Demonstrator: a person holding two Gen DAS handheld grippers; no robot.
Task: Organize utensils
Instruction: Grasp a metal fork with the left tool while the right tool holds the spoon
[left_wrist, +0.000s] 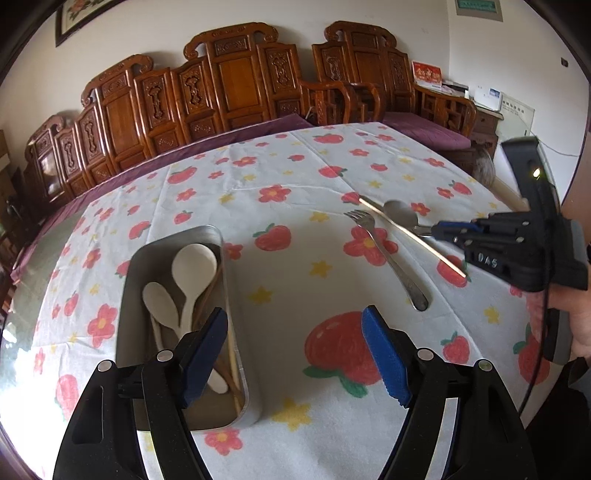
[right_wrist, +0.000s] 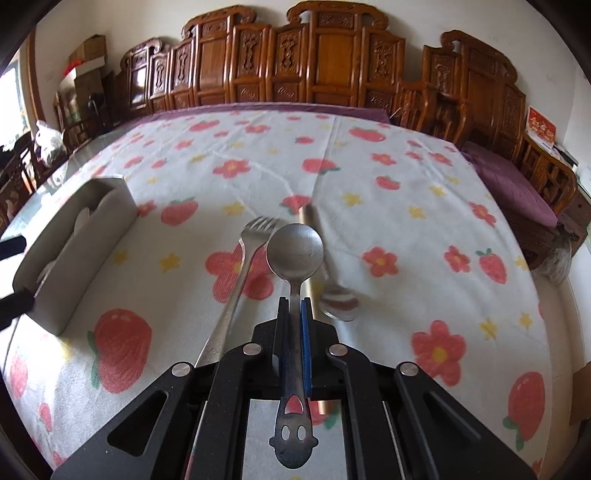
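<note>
A: What is the right claw (right_wrist: 294, 332) doing?

B: It is clamping its blue pads tight on the handle of a metal spoon (right_wrist: 295, 247), about midway along the stem. The bowl is sticking out ahead of the pads, and the cut-out end of the handle is trailing back under the camera. From the left wrist view the spoon (left_wrist: 400, 214) is sitting at the far right of the bench (left_wrist: 280, 280), with the right claw (left_wrist: 448, 229) gripping it there.

A: And the left claw (left_wrist: 295, 354)?

B: It is standing wide open with nothing between its pads, hovering just beside the metal tray (left_wrist: 236, 369), which is already holding white spoons (left_wrist: 194, 266) and some wooden chopsticks.

A: What is lying loose?

B: A fork (left_wrist: 388, 258), and a single chopstick (left_wrist: 410, 236) crossing over it. The right view also shows a second spoon bowl (right_wrist: 340, 299) on the cloth, blurred, just right of the chopstick.

A: How will the spoon handle?

B: I am judging it stiff, fairly light and slick. Held by the thin stem, it may pivot, with the bowl end drooping. A grip nearer the bowl would balance it better, though the flat handle is giving the pads a fair seat.

A: And the fork?

B: Much the same: rigid and smooth, lying flat on the soft cloth, best pinched across the handle's narrow waist.
</note>
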